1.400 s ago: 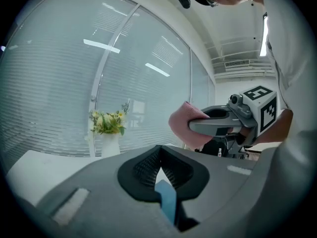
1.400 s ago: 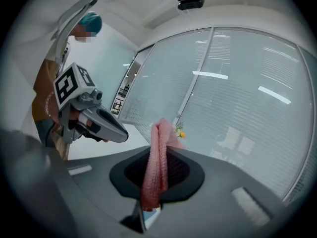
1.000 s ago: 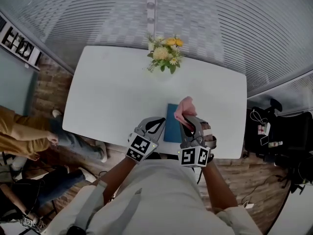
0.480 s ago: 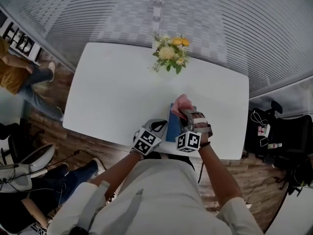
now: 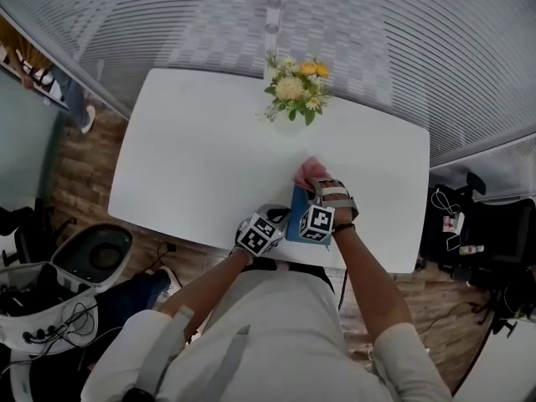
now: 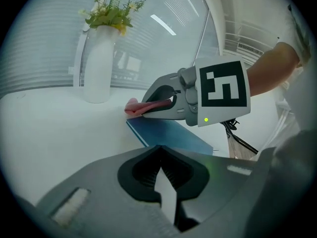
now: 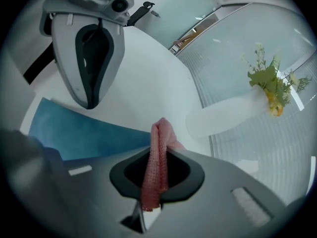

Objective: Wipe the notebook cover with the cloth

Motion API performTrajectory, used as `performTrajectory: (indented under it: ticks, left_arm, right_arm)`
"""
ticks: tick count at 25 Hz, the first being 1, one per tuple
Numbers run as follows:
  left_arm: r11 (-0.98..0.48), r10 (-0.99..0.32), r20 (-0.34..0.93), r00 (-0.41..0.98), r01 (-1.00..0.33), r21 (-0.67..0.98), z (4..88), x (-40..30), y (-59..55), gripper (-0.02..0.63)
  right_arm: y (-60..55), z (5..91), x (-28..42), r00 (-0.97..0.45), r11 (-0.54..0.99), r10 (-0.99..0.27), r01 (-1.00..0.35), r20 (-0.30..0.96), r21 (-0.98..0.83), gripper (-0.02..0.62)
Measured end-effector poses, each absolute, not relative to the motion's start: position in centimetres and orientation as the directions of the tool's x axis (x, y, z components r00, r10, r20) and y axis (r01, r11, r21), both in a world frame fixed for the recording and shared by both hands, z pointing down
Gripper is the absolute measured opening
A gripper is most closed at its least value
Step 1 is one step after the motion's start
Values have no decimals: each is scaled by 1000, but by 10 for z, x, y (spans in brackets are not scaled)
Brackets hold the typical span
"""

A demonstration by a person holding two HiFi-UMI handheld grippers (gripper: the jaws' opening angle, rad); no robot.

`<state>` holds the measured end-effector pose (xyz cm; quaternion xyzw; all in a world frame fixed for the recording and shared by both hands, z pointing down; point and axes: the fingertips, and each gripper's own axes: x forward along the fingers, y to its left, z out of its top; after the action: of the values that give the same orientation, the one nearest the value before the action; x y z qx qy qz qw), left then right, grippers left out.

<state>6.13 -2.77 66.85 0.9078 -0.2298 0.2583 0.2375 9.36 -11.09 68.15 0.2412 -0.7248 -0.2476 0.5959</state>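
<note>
White counter [image 5: 193, 157], blue notebook [image 5: 295, 218] near its edge: right tool [image 5: 314, 186] pinches the pink cloth [image 5: 308, 172] above it, left tool [image 5: 279, 213] pressed together beside.

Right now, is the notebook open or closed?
Closed: the blue notebook lies flat on the white table, cover up, no pages showing.

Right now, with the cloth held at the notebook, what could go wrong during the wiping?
1. The left tongs are shut beside the notebook, not clearly pinning it, so it may slide under the cloth.
2. The vase stands beyond the right tongs; a long forward stroke might tip it.
</note>
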Motion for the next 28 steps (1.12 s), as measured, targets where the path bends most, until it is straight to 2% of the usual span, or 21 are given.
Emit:
performTrajectory:
  ticks: [16, 28]
  left_arm:
    - [-826, -214, 704, 677, -510, 240, 690, 73, -27, -6]
    - [-806, -150, 708, 690, -500, 317, 693, 73, -27, -5]
  right_arm:
    - [-119, 705, 88, -137, 784, -612, 17, 779, 620, 25]
    - [-111, 706, 92, -77, 777, -617, 97, 783, 622, 17]
